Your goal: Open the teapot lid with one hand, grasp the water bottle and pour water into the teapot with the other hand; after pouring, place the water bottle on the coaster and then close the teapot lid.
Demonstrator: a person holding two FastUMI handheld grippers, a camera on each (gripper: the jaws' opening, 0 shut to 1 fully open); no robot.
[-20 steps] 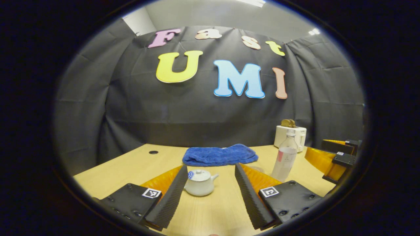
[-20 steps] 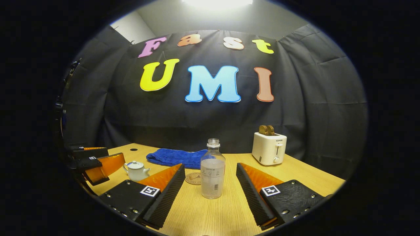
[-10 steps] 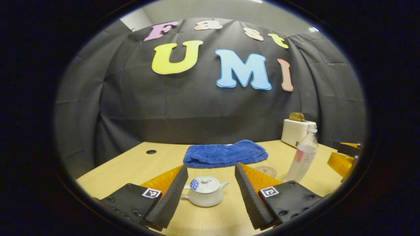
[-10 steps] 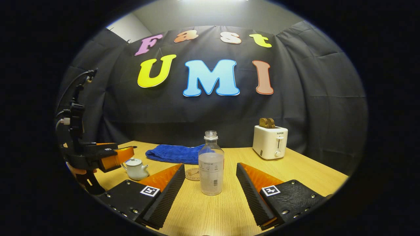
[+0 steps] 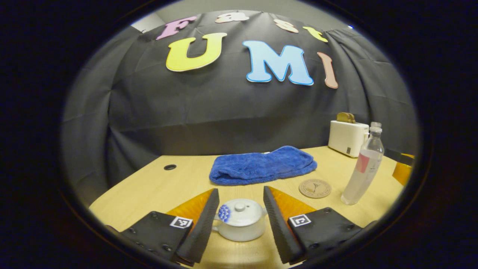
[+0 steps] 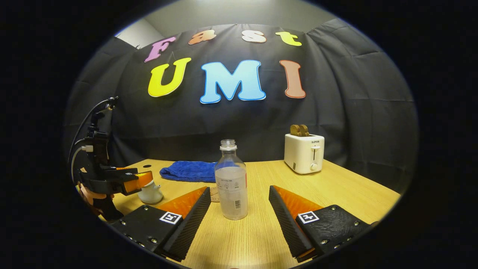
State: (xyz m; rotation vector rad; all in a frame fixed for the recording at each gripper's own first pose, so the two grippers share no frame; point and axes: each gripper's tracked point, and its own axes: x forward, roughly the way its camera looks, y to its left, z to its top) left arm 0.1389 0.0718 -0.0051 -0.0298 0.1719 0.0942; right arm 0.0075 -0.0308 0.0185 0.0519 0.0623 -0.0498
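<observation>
While L gripper [image 5: 239,224] flanks teapot [image 5: 241,224], R view catches toaster [image 6: 304,153] front.

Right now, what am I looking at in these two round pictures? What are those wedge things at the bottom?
Each picture comes from a camera riding on a hand-held gripper; the wedges are its two fingers. In the left gripper view, the left gripper is open around a teapot, lid on. In the right gripper view, the right gripper is open, with a capless water bottle standing between its fingers, not yet gripped. On the table also lie a blue towel, a coaster and a toaster. Nothing is held yet.
</observation>
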